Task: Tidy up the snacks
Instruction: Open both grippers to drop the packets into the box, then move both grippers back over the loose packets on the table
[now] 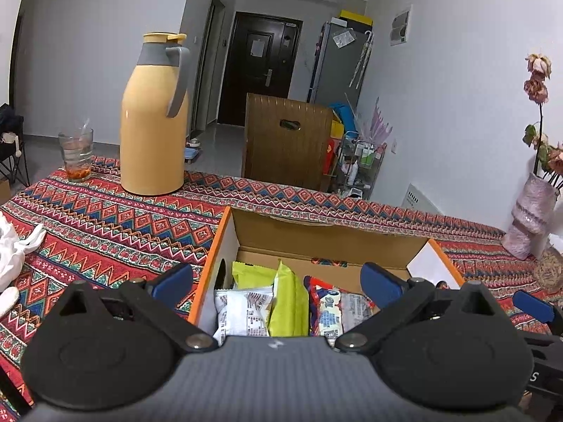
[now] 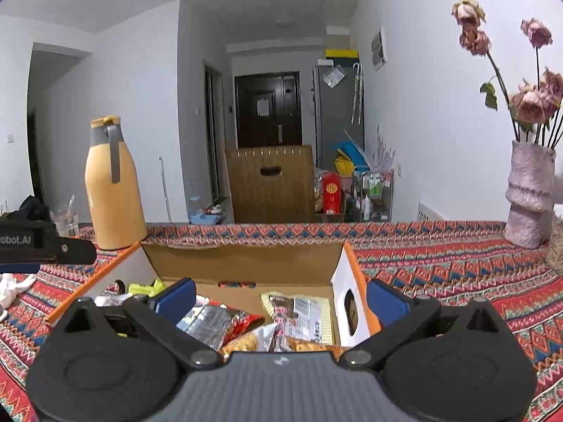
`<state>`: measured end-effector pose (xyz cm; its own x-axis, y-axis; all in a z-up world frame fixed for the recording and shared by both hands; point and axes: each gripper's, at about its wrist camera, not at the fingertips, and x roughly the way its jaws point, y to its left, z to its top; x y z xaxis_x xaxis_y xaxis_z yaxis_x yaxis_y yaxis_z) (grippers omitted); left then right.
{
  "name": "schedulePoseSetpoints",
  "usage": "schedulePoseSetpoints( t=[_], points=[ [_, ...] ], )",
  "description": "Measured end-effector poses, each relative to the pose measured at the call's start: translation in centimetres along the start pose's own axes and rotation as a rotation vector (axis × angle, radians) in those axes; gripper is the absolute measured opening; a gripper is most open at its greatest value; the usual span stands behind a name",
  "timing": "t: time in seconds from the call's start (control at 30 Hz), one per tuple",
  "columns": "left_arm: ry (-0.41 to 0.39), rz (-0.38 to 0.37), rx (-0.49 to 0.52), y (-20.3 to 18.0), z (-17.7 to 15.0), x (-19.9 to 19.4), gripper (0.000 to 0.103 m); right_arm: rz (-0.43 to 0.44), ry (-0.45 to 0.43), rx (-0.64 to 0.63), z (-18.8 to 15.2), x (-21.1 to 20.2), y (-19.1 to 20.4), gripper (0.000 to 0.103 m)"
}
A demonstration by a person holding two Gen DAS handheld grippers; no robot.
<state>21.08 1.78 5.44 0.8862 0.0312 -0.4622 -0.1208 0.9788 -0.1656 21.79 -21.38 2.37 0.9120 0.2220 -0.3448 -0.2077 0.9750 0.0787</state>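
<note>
Both your grippers hang over the open cardboard box (image 1: 225, 242), which sits on the patterned table (image 1: 105, 225) toward its near edge, its length running along that edge. Left gripper (image 1: 278, 281): fingers wide, empty. Right gripper (image 2: 281, 297): fingers wide, empty. Judged step: arranging packets already in the box. The green packet (image 1: 286, 302) stands on edge, long axis pointing toward the far wall; the white packet (image 1: 242, 311) stands beside it, touching. The next move calls for lowering one gripper across a packet's thin side, clear of the box wall.
</note>
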Motion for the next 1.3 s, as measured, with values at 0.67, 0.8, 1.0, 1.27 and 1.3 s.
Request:
schedulePoseSetpoints(
  t=[0.67,0.8,1.0,1.27,1.3],
  points=[
    [0.046,0.035,0.058,1.7,-1.2,-5.3,0.103,-0.017,-0.025,-0.067,-0.7,-7.9,-0.3,0.103],
    [0.088,0.081,0.102,2.7,-2.7,-5.4,0.103,-0.027,0.014,-0.063,-2.1,-8.8,-0.5,0.103],
    [0.159,0.102,0.096,4.5,-5.4,-5.6,0.103,-0.041,0.089,-0.034,-4.6,-9.4,-1.0,0.103],
    [0.182,0.065,0.053,5.1,-8.3,-5.3,0.103,-0.038,0.177,0.010,-7.5,-9.9,-1.2,0.103],
    [0.177,0.065,0.053,5.1,-8.5,-5.2,0.103,-0.036,0.183,0.013,-7.7,-9.9,-1.1,0.103]
  ],
)
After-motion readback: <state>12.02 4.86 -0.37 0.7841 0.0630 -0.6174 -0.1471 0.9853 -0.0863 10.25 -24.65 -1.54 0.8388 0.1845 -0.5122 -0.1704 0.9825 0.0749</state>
